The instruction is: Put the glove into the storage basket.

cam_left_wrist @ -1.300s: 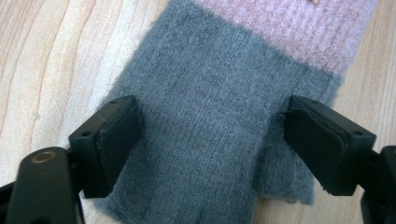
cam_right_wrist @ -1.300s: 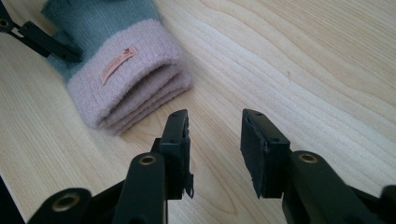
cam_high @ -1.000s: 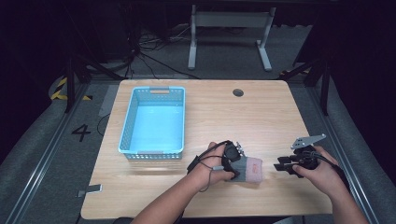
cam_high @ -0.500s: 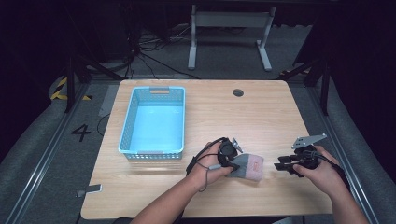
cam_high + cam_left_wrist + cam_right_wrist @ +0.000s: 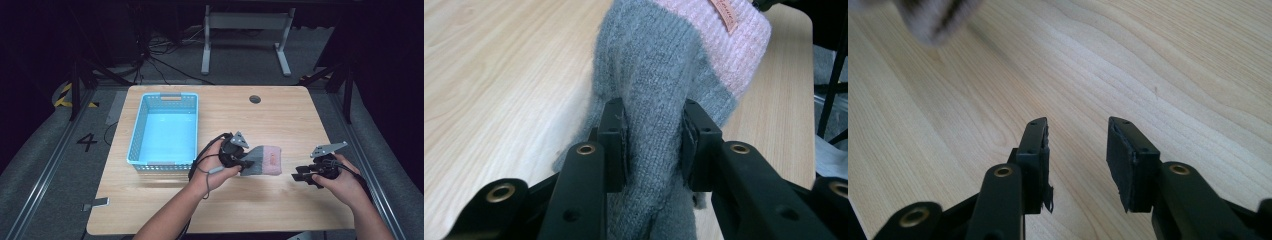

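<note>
Wooden table [image 5: 280, 120]: left gripper [image 5: 651, 145] pinches grey-pink sock [image 5: 262, 161] right of blue basket [image 5: 165, 131]; right gripper [image 5: 1075, 150] empty, jaws apart. Lift sock clear before swinging basketward.

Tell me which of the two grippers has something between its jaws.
The left gripper: its jaws pinch the grey and pink sock. The right gripper is open over bare table.

The small tan label [image 5: 725, 11] on the sock's [image 5: 659, 100] pink cuff carries lettering too small to read. The sock's grey lower end runs off the bottom edge of the left gripper view. In the right gripper view, a grey blurred object [image 5: 933, 15] at the top left corner is cut by the frame and cannot be identified.
</note>
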`<state>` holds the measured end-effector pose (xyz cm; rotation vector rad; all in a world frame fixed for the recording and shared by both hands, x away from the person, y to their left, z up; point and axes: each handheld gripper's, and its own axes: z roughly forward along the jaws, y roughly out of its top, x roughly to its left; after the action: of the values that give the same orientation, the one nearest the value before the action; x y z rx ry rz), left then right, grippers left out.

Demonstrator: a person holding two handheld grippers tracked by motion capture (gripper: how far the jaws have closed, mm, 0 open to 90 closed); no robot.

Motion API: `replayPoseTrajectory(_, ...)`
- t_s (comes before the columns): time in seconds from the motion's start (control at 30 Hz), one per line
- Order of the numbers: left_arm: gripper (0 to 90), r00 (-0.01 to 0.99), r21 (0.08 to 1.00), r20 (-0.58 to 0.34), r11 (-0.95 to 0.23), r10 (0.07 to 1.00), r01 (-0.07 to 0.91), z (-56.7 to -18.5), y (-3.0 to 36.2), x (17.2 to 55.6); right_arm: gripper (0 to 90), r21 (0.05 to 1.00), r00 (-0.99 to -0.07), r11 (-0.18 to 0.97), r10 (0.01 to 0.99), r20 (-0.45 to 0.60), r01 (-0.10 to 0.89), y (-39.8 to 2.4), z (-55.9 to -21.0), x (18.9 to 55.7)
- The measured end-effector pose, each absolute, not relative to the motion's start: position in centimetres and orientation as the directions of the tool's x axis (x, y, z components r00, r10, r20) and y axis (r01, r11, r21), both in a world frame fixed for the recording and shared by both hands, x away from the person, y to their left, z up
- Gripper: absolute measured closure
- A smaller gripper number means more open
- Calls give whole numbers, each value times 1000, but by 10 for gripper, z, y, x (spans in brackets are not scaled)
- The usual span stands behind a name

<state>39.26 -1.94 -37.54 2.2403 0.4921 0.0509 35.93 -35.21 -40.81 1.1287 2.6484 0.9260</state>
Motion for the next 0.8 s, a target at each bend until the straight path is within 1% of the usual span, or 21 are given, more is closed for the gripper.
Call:
replayPoseTrajectory(0.33,684,903,753,-147,-547,404,367,-363,13,398,615,581,-729,543,671,133,606,-345,-409,367)
replayPoseTrajectory(0.53,684,895,756,-139,-539,423,372,-353,29,402,613,578,-736,549,662,140,604,-341,-410,371)
replayPoseTrajectory(0.8,683,882,768,-122,-520,456,375,-340,60,413,613,577,-740,552,656,144,602,-337,-411,374)
